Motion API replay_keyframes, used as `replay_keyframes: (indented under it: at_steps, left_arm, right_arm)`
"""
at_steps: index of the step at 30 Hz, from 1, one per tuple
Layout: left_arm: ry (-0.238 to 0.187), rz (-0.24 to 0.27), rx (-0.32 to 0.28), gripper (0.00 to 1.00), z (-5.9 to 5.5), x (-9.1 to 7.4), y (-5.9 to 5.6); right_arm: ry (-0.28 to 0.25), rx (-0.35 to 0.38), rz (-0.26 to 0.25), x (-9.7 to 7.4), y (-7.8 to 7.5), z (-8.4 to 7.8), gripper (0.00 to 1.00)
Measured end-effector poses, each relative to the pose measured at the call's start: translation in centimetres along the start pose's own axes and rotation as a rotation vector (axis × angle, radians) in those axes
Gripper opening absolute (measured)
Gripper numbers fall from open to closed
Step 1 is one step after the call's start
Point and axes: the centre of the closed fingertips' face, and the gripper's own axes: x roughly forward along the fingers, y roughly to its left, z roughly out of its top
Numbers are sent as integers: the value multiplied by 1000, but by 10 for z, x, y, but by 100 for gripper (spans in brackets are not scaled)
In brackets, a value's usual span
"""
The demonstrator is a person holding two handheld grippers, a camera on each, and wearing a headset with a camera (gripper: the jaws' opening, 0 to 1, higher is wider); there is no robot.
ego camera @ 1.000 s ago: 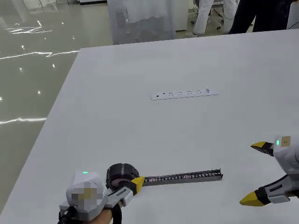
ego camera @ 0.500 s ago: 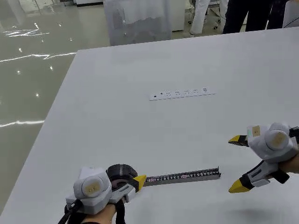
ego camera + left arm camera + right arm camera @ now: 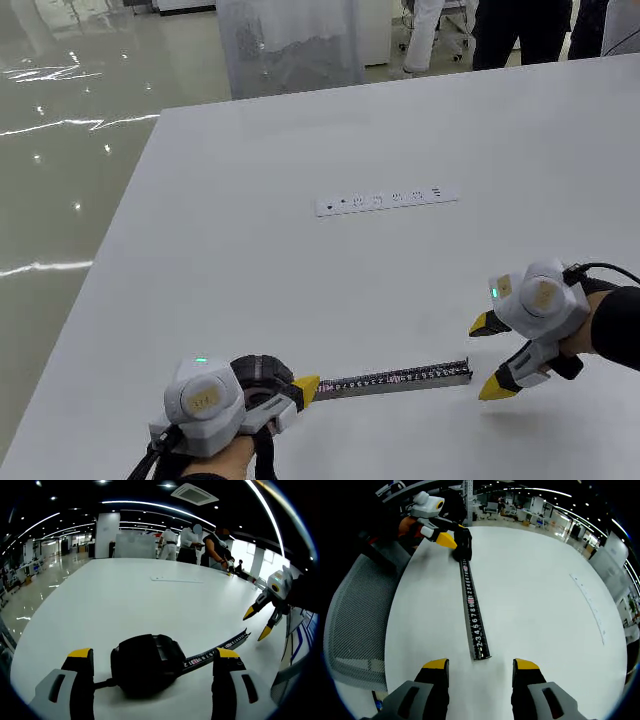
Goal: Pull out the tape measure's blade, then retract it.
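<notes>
Low on the white table (image 3: 300,280), at 7 o'clock: tape measure (image 3: 262,375) between spread jaws of left gripper (image 3: 152,655); blade (image 3: 395,379) stretched toward 3 o'clock. Right gripper (image 3: 487,358) gaping just beyond blade tip. Power strip (image 3: 387,200) at 12 o'clock, well apart.

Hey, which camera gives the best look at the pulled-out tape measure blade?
The right gripper view: the blade runs up the middle, numbers readable, tip just ahead of the right gripper. The head view shows it thin and small; the left gripper view, foreshortened past the case.
</notes>
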Motion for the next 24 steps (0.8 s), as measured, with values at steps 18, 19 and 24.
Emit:
replay_keyframes:
  at_steps: [18,19,24]
  left_arm:
    - [27,-12,-2,85,-3,2,0]
    - [26,-9,-3,87,-3,2,1]
    - [33,-1,-10,84,-4,3,6]
  right_arm:
    - [73,-51,60,24,6,0,22]
    - [78,-53,60,24,5,-1,21]
    - [91,-59,49,24,2,-1,11]
